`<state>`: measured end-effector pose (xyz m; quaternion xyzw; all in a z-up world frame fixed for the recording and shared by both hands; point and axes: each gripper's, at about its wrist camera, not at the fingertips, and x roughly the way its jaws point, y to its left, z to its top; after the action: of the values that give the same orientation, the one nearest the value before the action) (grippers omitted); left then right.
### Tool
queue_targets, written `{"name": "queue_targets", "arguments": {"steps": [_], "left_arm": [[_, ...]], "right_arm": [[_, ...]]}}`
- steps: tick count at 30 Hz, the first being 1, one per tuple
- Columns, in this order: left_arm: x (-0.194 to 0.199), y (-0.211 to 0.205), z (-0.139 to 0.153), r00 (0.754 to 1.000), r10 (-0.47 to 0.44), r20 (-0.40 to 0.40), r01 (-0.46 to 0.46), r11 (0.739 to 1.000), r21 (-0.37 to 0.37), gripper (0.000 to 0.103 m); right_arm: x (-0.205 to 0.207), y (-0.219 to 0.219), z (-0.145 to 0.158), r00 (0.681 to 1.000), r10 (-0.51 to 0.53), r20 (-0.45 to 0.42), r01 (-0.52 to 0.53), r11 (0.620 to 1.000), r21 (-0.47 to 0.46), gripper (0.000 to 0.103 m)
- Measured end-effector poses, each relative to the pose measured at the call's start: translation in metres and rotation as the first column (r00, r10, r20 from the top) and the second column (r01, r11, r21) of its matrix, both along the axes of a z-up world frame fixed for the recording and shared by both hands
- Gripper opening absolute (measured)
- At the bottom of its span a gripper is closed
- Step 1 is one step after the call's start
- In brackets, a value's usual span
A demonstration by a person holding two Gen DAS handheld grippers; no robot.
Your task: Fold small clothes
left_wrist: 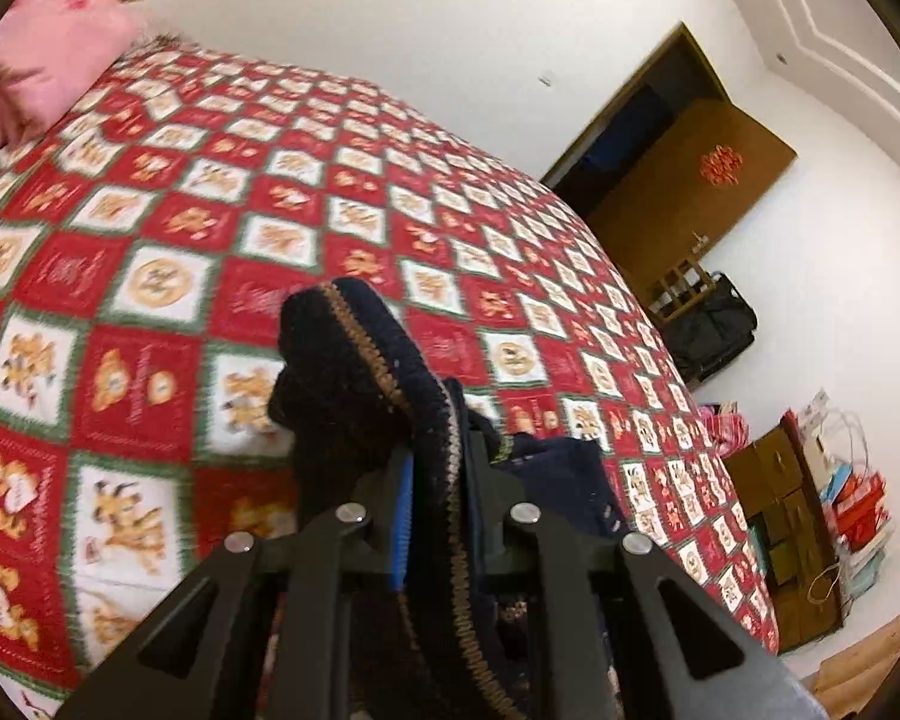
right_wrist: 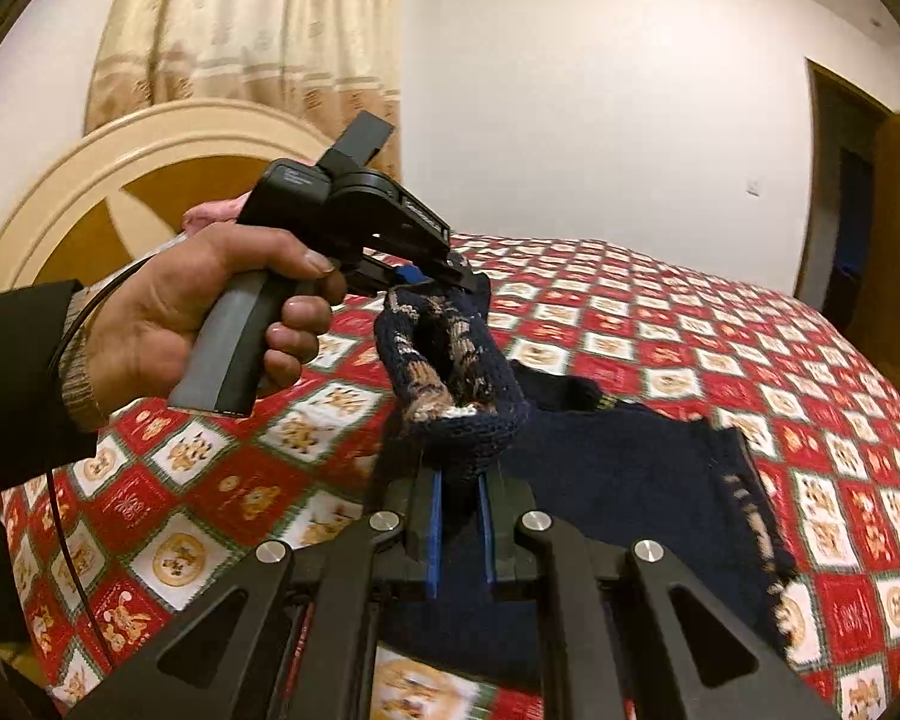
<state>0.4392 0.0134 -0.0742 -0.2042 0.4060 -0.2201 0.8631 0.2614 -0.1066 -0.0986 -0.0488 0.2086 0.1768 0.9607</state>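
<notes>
A bed (left_wrist: pixel 222 252) fills the space ahead of and below the tool, covered with a red quilt (left_wrist: pixel 390 192) of white squares bearing orange cartoon figures. A pink pillow (left_wrist: pixel 48 60) lies at the far left. To the far right stands a brown door (left_wrist: pixel 690 180) with a red paper cutting (left_wrist: pixel 720 165); below it sit a dark bag (left_wrist: pixel 714 324) and a wooden cabinet (left_wrist: pixel 774 480) heaped with boxes. In the right wrist view, a cream round headboard (right_wrist: pixel 168 132) and beige curtain (right_wrist: pixel 258 30) rise beyond, to the left.
</notes>
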Motion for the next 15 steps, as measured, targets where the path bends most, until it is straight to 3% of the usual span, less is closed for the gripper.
{"name": "queue_targets", "arguments": {"steps": [8,15], "left_arm": [[0.011,-0.067,0.010,0.996,-0.090,0.020,0.089,0.996,0.018,0.015],[0.025,-0.129,0.001,0.985,-0.172,0.007,0.171,0.985,0.027,0.014]], "right_arm": [[0.000,-0.068,-0.007,0.994,-0.106,-0.028,0.107,0.992,0.060,0.009],[0.006,-0.122,-0.021,0.977,-0.189,-0.101,0.200,0.973,0.116,0.009]]}}
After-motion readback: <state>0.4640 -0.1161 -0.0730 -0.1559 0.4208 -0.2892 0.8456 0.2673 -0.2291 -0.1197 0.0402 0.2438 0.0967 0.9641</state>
